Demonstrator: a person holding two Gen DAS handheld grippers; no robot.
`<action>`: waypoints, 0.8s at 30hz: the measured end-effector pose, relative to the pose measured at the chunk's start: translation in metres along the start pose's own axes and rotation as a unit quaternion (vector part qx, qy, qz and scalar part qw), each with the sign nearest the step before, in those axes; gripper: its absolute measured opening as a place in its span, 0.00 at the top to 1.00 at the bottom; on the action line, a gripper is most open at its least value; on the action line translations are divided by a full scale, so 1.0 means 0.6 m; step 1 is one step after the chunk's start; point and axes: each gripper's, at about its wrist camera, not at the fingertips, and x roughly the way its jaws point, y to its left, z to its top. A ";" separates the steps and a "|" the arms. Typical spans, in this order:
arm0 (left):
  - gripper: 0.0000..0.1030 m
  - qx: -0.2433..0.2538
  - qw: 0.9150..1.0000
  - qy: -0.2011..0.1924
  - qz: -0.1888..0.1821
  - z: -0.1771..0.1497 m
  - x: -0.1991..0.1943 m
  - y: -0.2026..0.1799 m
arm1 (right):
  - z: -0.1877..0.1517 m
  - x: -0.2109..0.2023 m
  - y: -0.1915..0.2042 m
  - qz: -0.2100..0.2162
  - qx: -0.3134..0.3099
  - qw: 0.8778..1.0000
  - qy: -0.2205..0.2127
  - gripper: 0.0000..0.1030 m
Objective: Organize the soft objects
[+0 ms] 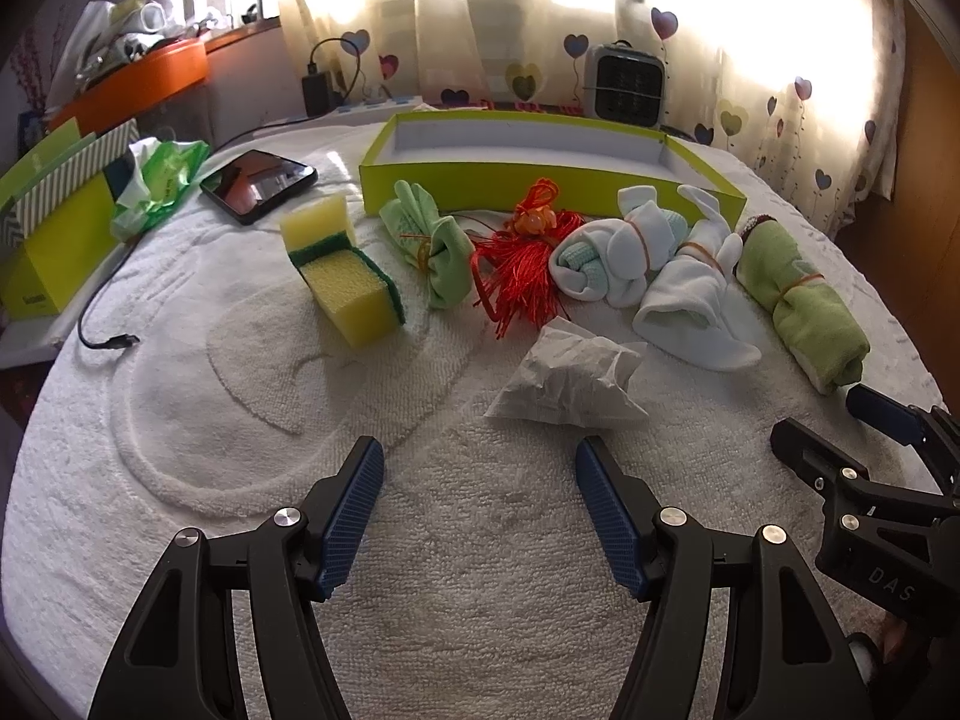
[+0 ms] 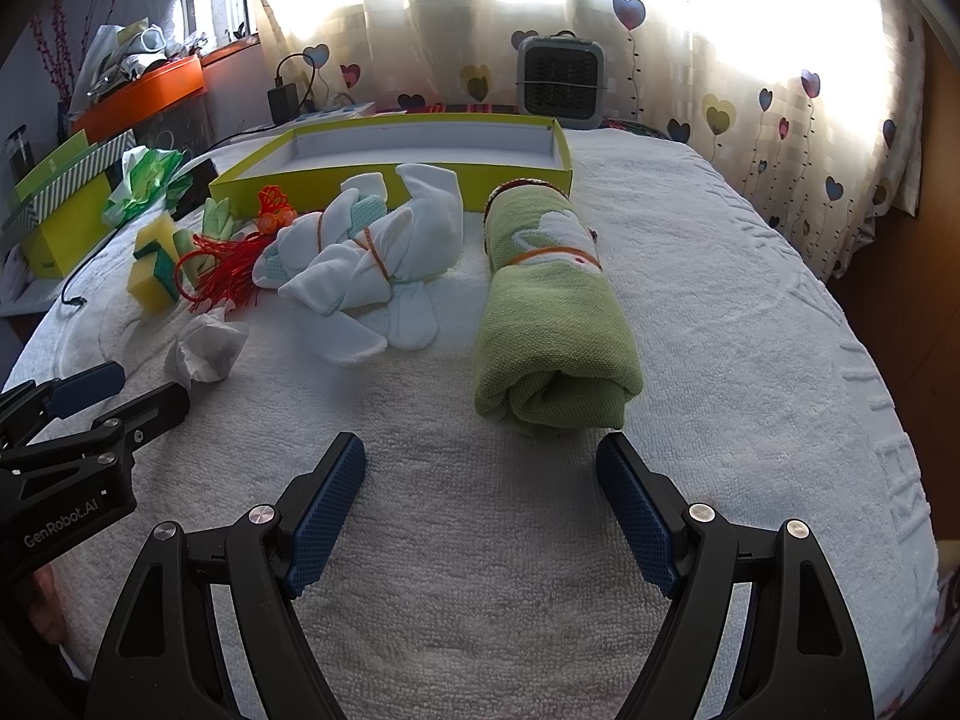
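Low side-by-side views toward tray [image 1: 540,171]

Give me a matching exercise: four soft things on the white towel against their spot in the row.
Things:
1. yellow-and-green sponge
2. red tassel bundle
3. rolled green cloth with a rubber band
4. crumpled white paper wad

Places:
A. right end of the row
B. left end of the row
C. alone, nearest the left gripper
D. middle, below the lime tray

Pairs: 1-B, 2-D, 3-A, 4-C

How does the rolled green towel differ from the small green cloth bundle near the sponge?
The rolled green towel is a thick, tight roll; the small green cloth bundle is thinner and flares at both ends. The towel lies rightmost in the row, the bundle beside the sponge. Both are banded around the middle.
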 end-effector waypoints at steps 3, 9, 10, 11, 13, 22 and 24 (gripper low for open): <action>0.36 0.002 1.000 0.003 -0.004 0.000 0.001 0.003 | -0.001 -0.002 0.003 0.005 0.001 1.000 0.000 0.23; 0.37 -0.008 0.999 0.009 -0.032 0.003 0.000 0.020 | -0.001 -0.008 -0.009 0.028 0.006 1.000 -0.001 0.23; 0.36 -0.021 0.999 0.009 -0.046 0.004 -0.001 0.029 | -0.001 -0.010 -0.013 0.036 0.009 0.999 -0.004 0.23; 0.37 -0.035 0.997 0.009 -0.061 0.005 -0.002 0.039 | -0.001 -0.013 -0.015 0.041 0.011 0.999 -0.007 0.23; 0.37 -0.045 0.997 0.011 -0.069 0.007 -0.003 0.048 | 0.000 -0.022 -0.017 0.036 0.008 0.999 -0.018 0.23; 0.37 -0.072 0.997 0.002 -0.039 0.027 -0.014 0.093 | 0.037 -0.040 -0.047 0.021 0.017 0.998 -0.052 0.23; 0.37 -0.083 0.996 0.002 -0.042 0.035 -0.011 0.104 | 0.047 -0.036 -0.056 0.021 0.027 0.998 -0.050 0.23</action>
